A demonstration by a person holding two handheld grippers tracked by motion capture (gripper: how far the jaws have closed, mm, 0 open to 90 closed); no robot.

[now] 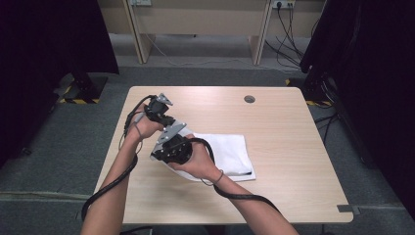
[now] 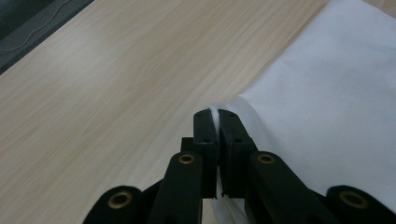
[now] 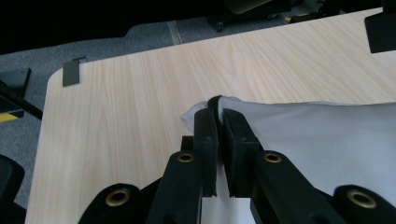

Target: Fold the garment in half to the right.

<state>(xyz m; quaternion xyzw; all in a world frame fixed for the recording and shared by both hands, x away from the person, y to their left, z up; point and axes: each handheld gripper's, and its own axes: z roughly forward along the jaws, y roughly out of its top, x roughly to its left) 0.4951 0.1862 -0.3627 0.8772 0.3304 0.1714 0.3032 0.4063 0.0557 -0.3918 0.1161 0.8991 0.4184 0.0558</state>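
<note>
both black grippers, left (image 2: 216,116) and right (image 3: 217,114), pinch the soft white cloth's (image 1: 230,152) folded edge.

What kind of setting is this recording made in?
Probably a lab or recording room: a bare wooden table on grey carpet, dark curtains at both sides, and cables running to a wall socket behind a bench. A white cloth lies on it.

light: even, overhead | shadows: soft, faint | edges: dark curtains | focus: claw bases slightly blurred
</note>
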